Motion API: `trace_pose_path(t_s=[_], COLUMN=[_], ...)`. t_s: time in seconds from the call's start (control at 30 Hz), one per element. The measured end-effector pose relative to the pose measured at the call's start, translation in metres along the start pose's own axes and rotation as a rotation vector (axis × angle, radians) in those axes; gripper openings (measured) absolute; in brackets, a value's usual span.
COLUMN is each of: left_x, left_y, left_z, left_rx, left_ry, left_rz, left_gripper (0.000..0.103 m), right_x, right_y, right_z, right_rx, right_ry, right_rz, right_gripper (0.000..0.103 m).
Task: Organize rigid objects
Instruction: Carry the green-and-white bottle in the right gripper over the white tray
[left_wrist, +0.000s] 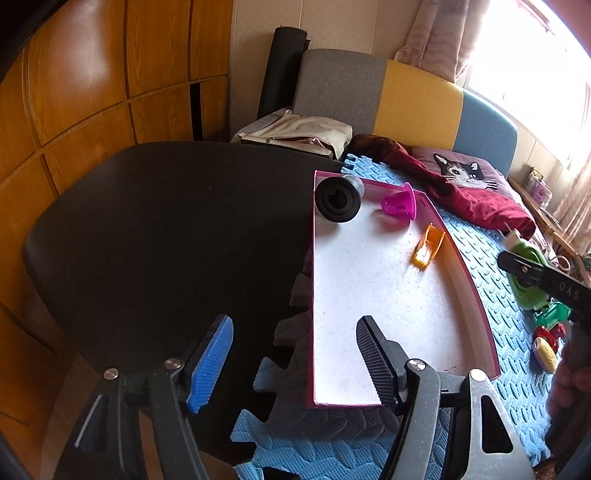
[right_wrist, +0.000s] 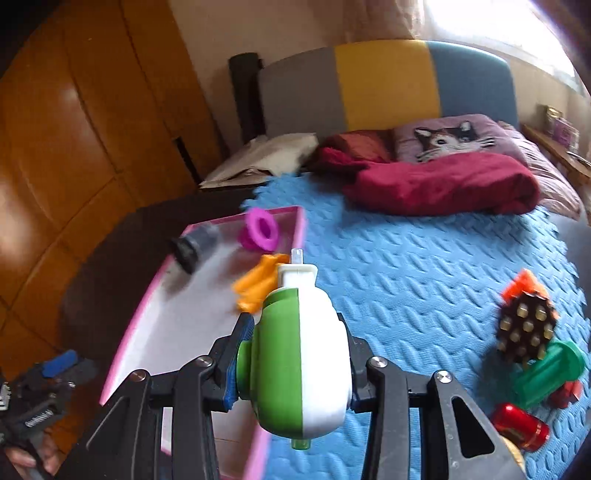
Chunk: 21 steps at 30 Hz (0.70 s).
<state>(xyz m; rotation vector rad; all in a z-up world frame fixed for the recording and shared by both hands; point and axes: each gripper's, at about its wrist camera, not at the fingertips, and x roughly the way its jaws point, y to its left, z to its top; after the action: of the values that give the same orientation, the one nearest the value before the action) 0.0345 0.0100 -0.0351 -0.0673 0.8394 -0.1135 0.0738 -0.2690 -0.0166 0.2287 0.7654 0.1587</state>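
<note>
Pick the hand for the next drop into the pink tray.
Right. Its gripper already clamps the green-and-white toy beside the pink tray; the left gripper hangs open, holding nothing.

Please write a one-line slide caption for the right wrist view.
Right gripper clamps a green-and-white plastic dispenser over the blue foam mat, beside the pink-rimmed tray.

Glossy wooden wardrobe; embossed foam mat; smooth plastic toy.

A bedroom in a home

A bed with a grey, yellow and blue headboard, a cat-print pillow, a crumpled red blanket, wooden wardrobe doors and a curtained window.
</note>
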Motion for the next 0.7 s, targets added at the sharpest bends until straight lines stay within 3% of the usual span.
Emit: trace_pose_path(t_s=[0.13,0.4,0.63,0.7], left_x=[0.003,0.009,0.017,0.018], left_y=[0.004,0.013,0.019,0.020], left_z=[0.000,-0.001,-0.002,-0.003], left_rx=[-0.010,-0.034,-0.044,-0.045], left_ry=[0.005,0.021,0.041,0.046], left_rz=[0.004,0.014,0.021,0.025], left_gripper=[0.070,0.070,0.070,0.070], right_x=[0.021,0.074,0.126,0.143], right_y=[0.032,0.066,0.072,0.069], right_z=[0.005,0.019,0.038,0.041], right_rx=[-0.045,-0.081,-0.065,-0.047], right_ry=[0.047,0.120,0.159,0.207], right_rz=[0.074,0.123,0.094,0.082], right_gripper=[0.042,0.042,0.042,0.043])
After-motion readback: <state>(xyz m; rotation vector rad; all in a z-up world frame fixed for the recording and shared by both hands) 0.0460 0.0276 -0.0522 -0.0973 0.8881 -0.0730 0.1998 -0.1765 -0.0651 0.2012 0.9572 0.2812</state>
